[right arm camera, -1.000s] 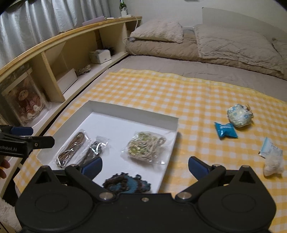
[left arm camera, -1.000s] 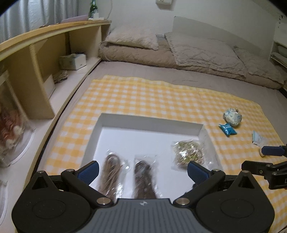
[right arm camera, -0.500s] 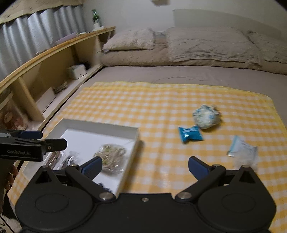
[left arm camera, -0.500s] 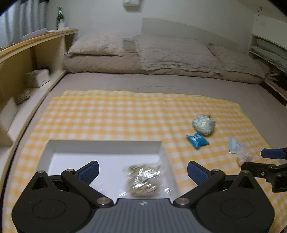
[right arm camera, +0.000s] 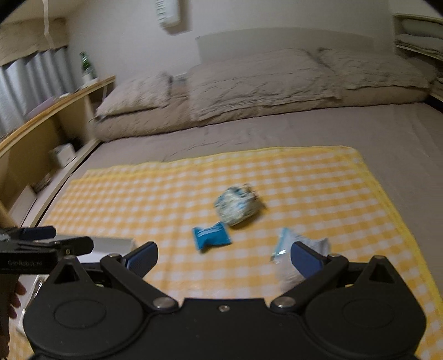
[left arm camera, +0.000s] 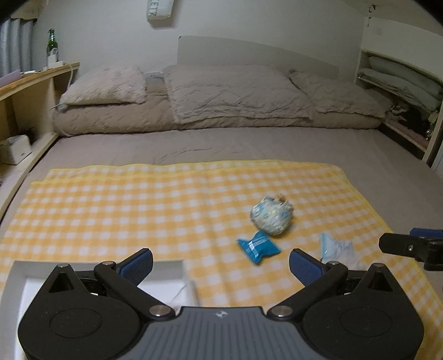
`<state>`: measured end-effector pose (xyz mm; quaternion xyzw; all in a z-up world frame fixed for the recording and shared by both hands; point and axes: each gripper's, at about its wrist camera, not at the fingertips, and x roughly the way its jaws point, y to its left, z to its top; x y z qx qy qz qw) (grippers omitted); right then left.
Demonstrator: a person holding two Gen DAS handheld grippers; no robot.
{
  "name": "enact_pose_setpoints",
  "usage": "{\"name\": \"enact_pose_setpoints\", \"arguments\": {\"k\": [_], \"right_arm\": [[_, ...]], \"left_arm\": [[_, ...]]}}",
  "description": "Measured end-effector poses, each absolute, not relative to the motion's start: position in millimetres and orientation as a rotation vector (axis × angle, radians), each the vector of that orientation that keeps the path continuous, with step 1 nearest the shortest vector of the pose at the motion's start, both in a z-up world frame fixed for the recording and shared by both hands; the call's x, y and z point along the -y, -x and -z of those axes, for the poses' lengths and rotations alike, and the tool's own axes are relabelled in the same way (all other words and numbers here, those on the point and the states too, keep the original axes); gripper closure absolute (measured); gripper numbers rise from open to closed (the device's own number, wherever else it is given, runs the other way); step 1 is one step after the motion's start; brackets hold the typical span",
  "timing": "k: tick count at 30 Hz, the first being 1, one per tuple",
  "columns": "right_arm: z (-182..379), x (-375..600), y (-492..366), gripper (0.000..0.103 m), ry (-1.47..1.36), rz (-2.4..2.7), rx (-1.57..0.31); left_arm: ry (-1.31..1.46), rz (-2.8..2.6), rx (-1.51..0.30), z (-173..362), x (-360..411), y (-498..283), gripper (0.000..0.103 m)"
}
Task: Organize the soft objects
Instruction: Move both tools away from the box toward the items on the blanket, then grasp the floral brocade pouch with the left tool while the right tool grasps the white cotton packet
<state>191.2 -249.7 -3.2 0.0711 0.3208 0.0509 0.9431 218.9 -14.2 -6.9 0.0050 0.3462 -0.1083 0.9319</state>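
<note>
Both my left gripper (left arm camera: 220,261) and right gripper (right arm camera: 223,254) are spread, empty. The blue packet (right arm camera: 211,236) looks light, crinkly, slippery; I judge its pinched waist the best hold.

A wide bed (left arm camera: 221,144) in grey-brown sheets fills the room, three quilted pillows (left arm camera: 238,91) lined along its far edge against a pale headboard (left arm camera: 249,52). Plain white walls (left arm camera: 249,22). A wooden shelf unit (right arm camera: 55,116) runs down the left edge, a green bottle (left arm camera: 51,47) on top, grey curtains (right arm camera: 36,80) behind. The light is dim.
</note>
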Motion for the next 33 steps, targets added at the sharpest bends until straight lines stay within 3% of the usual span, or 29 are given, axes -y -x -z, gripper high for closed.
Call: {"name": "enact_pose_setpoints", "arguments": {"k": [19, 26, 30, 33], "right_arm": [[38.2, 326.2, -236.6, 0.000, -0.174, -0.040, -0.710], [57.2, 320.7, -250.5, 0.001, -0.028, -0.101, -0.749], [72.5, 326.8, -256.6, 0.012, 0.010, -0.124, -0.790], [81.2, 333.1, -261.3, 0.013, -0.004, -0.119, -0.817]], "left_arm": [[-0.169, 0.416, -0.618, 67.8, 104.0, -305.7, 0.000], [-0.235, 0.523, -0.639, 105.1, 139.5, -342.4, 0.000], [-0.216, 0.520, -0.664, 125.7, 152.6, -368.7, 0.000], [-0.195, 0.502, -0.684, 138.4, 156.8, -385.9, 0.000]]}}
